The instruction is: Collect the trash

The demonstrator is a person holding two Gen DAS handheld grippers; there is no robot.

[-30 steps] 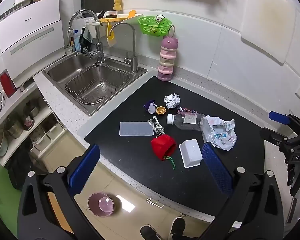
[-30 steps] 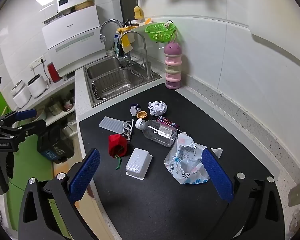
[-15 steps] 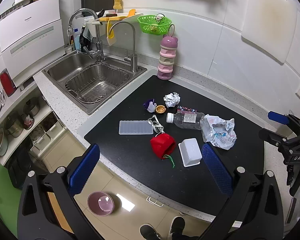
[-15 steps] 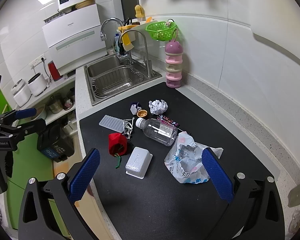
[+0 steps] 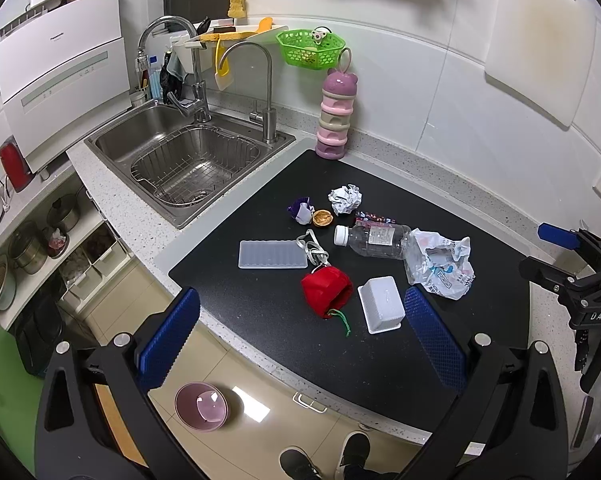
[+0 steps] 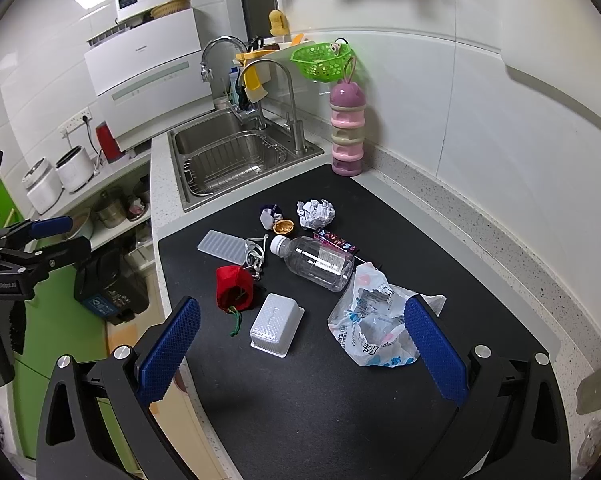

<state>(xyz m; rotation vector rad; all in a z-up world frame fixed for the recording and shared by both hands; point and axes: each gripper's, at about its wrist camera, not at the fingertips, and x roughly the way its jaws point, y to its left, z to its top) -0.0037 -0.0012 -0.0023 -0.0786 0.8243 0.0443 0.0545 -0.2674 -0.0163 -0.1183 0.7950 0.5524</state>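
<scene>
Right wrist: one bottle (image 6: 315, 262), one crumpled bag (image 6: 374, 320).

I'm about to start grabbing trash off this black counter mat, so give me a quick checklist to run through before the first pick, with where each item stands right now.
1. Left tool open and holding nothing: ok.
2. Right tool open and holding nothing: ok.
3. Crumpled printed plastic bag free to take: ok, it lies loose on the black counter mat, nearest the right tool.
4. Clear plastic bottle with white cap stable: ok, lying on its side, cap on.
5. White upturned plastic tray clear of neighbours: ok, apart from the red cloth pouch.
6. Bin to drop trash into: cannot tell, none clearly in view.
</scene>
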